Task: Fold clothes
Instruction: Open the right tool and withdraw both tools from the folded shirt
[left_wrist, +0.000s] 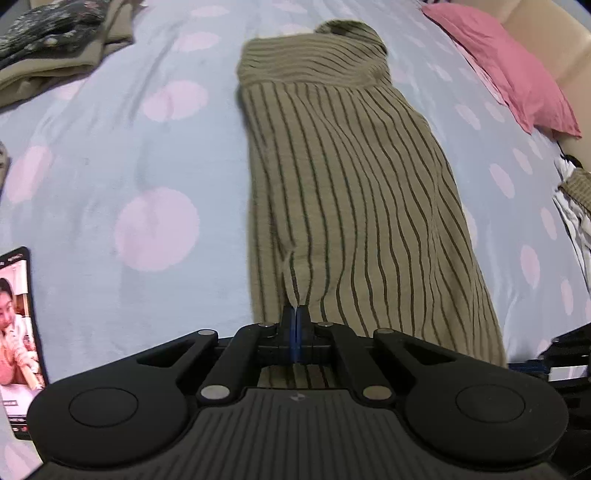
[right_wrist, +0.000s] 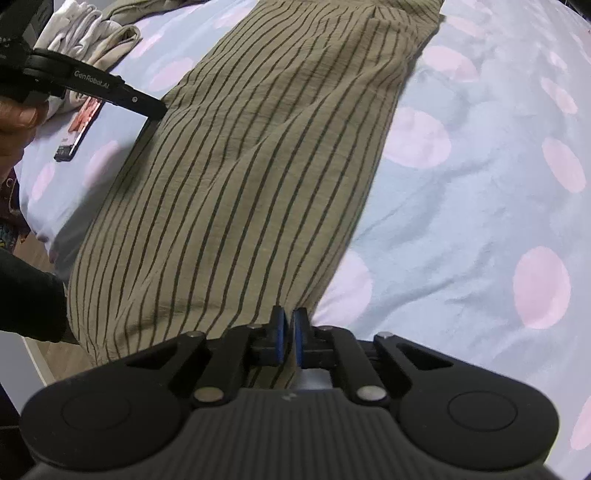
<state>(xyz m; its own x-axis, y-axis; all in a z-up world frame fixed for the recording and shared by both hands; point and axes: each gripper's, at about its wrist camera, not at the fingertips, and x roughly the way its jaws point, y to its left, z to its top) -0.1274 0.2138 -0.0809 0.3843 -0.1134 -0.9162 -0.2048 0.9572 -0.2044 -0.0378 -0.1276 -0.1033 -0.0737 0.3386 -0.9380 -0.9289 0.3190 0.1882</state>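
On the blue bedsheet (left_wrist: 92, 177) with its pale pink dots, we have the olive striped garment (left_wrist: 351, 192) lying flat as one long folded strip. Its long axis runs straight away from us, the stripes following that line, and the banded end with crosswise stripes lies at the far end. We hold both near corners. Our left gripper (left_wrist: 295, 314) has its blue-padded jaws pressed together on a pinch of the cloth at the near edge; our right gripper (right_wrist: 290, 321) is clamped on the hem at the strip's other near corner, with only the thickness of the fabric between the pads. We see no containers. A phone (left_wrist: 18, 332) with a lit screen lies on the sheet to the left, other folded clothes (left_wrist: 55, 44) sit at the far left, and a pink pillow (left_wrist: 517, 74) rests at the far right.
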